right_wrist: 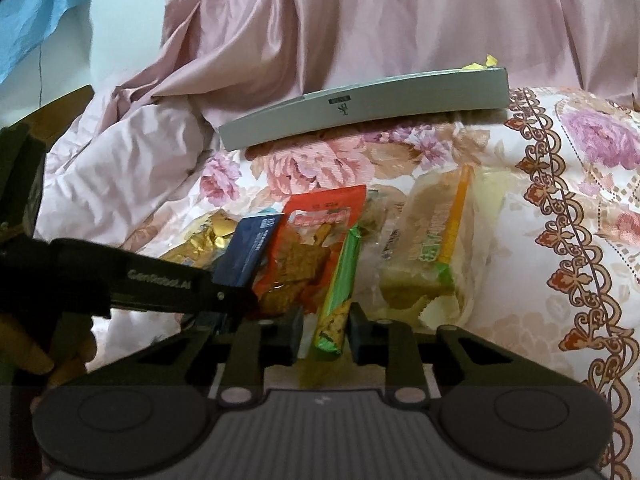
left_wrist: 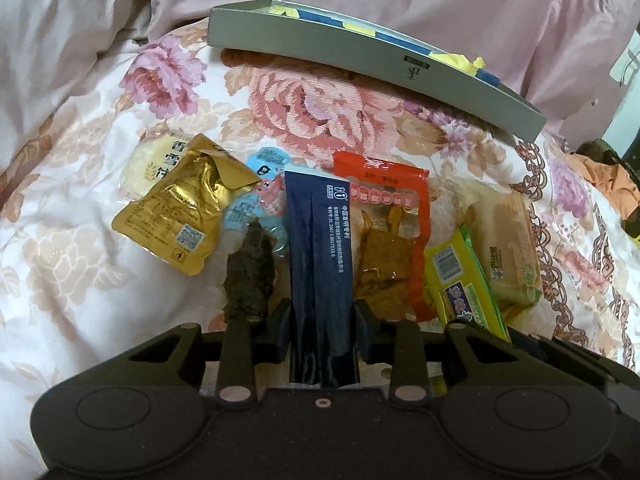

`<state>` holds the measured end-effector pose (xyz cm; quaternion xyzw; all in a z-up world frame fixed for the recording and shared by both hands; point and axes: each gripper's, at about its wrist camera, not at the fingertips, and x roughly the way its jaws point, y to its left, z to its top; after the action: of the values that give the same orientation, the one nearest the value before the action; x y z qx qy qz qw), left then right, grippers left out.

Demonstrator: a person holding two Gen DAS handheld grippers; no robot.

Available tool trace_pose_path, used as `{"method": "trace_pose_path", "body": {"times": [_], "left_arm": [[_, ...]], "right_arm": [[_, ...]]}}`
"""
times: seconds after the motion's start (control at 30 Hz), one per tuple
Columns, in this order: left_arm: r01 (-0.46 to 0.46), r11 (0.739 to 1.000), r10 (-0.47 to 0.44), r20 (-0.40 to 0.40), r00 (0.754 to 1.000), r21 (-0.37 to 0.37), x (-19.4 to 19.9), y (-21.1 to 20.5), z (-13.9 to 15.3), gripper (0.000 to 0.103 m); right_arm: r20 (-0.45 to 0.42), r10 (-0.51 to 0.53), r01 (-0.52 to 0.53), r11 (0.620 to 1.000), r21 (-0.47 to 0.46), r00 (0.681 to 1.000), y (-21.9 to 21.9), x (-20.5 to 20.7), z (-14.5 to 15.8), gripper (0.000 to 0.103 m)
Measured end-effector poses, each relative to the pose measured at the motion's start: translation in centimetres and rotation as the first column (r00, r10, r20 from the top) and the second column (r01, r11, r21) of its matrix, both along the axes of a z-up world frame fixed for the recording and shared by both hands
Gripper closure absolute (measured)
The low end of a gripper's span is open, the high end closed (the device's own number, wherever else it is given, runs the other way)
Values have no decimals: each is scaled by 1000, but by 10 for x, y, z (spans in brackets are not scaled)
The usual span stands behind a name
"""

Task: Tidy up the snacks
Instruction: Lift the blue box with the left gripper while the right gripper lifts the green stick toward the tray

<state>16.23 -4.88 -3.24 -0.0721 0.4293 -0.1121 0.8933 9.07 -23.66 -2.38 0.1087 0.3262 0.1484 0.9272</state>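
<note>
A heap of snacks lies on a floral bedspread (left_wrist: 320, 112). My left gripper (left_wrist: 322, 332) is shut on the near end of a long dark blue packet (left_wrist: 320, 248), its pads pressing on both sides. In the right wrist view my right gripper (right_wrist: 326, 330) is shut on a yellow-green packet (right_wrist: 340, 280) that stands on its edge. The same packet (left_wrist: 460, 276) shows to the right of the blue one. The left gripper's body (right_wrist: 140, 284) reaches in from the left with the blue packet (right_wrist: 248, 256).
Around the held packets lie a gold foil pouch (left_wrist: 180, 220), a dark brown snack (left_wrist: 250, 276), a red packet (left_wrist: 384, 232) and a pale cake packet (left_wrist: 508, 248). A flat grey box (left_wrist: 360, 60) sits behind them. Pink bedding is piled beyond it.
</note>
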Motion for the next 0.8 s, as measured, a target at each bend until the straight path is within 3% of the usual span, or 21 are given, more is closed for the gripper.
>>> {"method": "trace_pose_path", "body": {"times": [0.2, 0.5, 0.8], "left_arm": [[6, 1000, -6, 7, 1000, 27, -1, -4, 1, 71], [-29, 999, 28, 35, 999, 37, -8, -3, 17, 74], [-51, 999, 50, 109, 993, 10, -14, -5, 42, 74]], "right_arm": [[-2, -9, 9, 1000, -14, 1000, 1, 3, 0, 86], [117, 48, -20, 973, -229, 992, 24, -15, 20, 91], [248, 117, 4, 898, -439, 962, 45, -32, 32, 91]]}}
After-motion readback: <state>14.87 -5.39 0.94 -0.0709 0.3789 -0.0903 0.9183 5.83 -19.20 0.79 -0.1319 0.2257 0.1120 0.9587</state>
